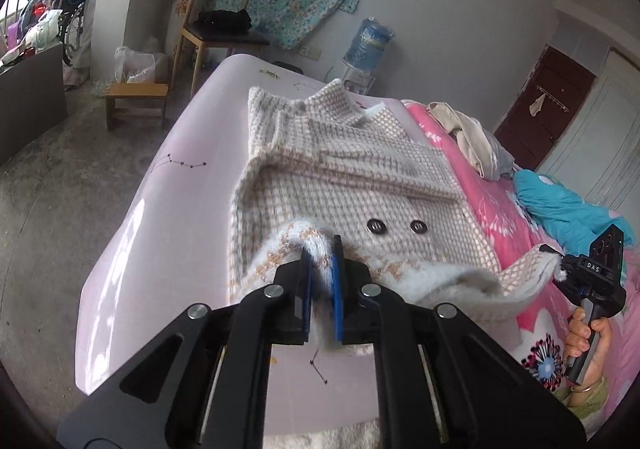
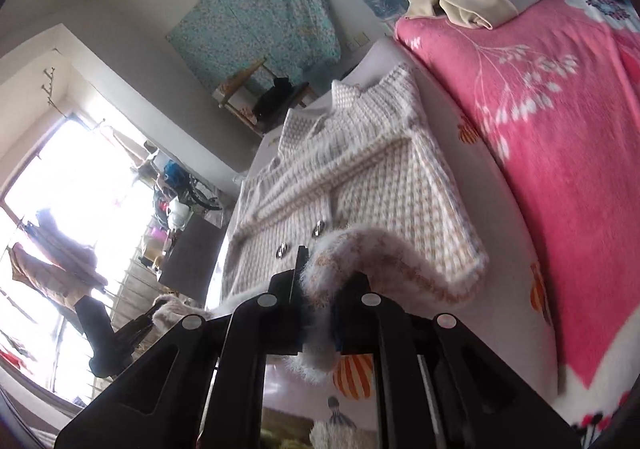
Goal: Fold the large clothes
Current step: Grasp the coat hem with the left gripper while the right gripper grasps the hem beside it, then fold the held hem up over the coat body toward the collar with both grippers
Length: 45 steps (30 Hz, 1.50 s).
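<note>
Plastic bag [image 1: 134, 65], upper left of the frame: contents indiscernible. Checked fuzzy coat [image 1: 344, 177] lies mid-frame on the bed [image 1: 160, 233], sleeves folded across, two buttons showing. Left hand-held gripper [image 1: 322, 249] and right hand-held gripper [image 2: 320, 269] each pinch its lifted hem.

My left claw [image 1: 322, 249] pinches the coat's [image 1: 344, 177] fuzzy hem, raised off the lilac sheet [image 1: 160, 217]. Two buttons [image 1: 396, 226] lie just beyond the tips. To the right, my right claw [image 1: 554, 259] grips the hem's far corner over the pink blanket [image 1: 500, 217].
</note>
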Tool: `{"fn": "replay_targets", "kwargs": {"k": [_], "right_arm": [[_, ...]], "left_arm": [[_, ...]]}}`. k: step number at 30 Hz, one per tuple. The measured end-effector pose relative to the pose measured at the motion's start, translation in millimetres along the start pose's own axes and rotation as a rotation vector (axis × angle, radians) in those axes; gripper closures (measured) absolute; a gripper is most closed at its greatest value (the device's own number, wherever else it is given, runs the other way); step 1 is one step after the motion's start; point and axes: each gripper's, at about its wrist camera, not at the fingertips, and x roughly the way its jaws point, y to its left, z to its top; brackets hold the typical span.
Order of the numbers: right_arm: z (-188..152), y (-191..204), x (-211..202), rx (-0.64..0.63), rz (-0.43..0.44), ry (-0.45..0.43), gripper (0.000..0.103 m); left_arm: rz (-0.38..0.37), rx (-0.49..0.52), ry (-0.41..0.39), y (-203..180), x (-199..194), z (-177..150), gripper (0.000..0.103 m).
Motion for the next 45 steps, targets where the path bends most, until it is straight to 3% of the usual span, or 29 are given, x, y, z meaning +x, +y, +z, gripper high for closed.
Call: {"fn": "replay_targets", "kwargs": {"k": [1, 3, 5, 7, 9, 14, 18, 20, 23, 26, 30, 31, 33, 35, 39, 43, 45], "right_arm": [[11, -1, 13, 0.008, 0.004, -0.002, 0.084], [26, -5, 37, 0.013, -0.037, 0.009, 0.065], [33, -10, 54, 0.014, -0.088, 0.018, 0.062], [35, -13, 63, -0.001, -0.113, 0.020, 0.061], [34, -14, 66, -0.014, -0.130, 0.016, 0.059], [37, -20, 70, -0.040, -0.126, 0.013, 0.054], [46, -27, 76, -0.030, -0.102, -0.001, 0.030], [54, -36, 79, 0.021, -0.069, 0.001, 0.028], [61, -43, 79, 0.080, -0.055, 0.021, 0.028], [49, -11, 81, -0.080, -0.078, 0.058, 0.029], [2, 44, 106, -0.357, -0.128, 0.202, 0.052], [-8, 50, 114, -0.401, -0.162, 0.226, 0.056], [-27, 48, 131, -0.444, -0.240, 0.307, 0.074], [-41, 33, 140, -0.409, -0.276, 0.389, 0.082], [-49, 17, 123, -0.337, -0.256, 0.425, 0.087], [-48, 21, 117, -0.374, -0.266, 0.419, 0.087], [-42, 28, 113, -0.413, -0.285, 0.389, 0.077]], "left_arm": [[-0.005, -0.015, 0.006, 3, 11, 9, 0.091], [-0.009, -0.033, 0.028, 8, 33, 22, 0.086], [-0.023, -0.064, 0.054, 15, 48, 29, 0.077], [-0.045, -0.103, 0.055, 25, 55, 31, 0.061], [-0.003, -0.102, 0.024, 30, 53, 31, 0.045], [0.011, -0.108, 0.001, 42, 48, 32, 0.044], [0.016, -0.025, 0.020, 27, 49, 25, 0.044], [0.003, 0.020, 0.039, 16, 50, 18, 0.044], [-0.007, 0.075, 0.074, 1, 53, 5, 0.044], [-0.037, 0.145, 0.091, -19, 56, -5, 0.044], [-0.059, 0.255, 0.110, -49, 73, -19, 0.045], [-0.053, 0.270, 0.122, -53, 80, -23, 0.050], [-0.012, 0.271, 0.192, -56, 100, -31, 0.060], [0.050, 0.267, 0.272, -50, 114, -43, 0.069], [0.028, 0.197, 0.304, -31, 109, -58, 0.073], [0.005, 0.185, 0.275, -27, 101, -51, 0.074], [0.000, 0.187, 0.239, -26, 94, -44, 0.074]]}}
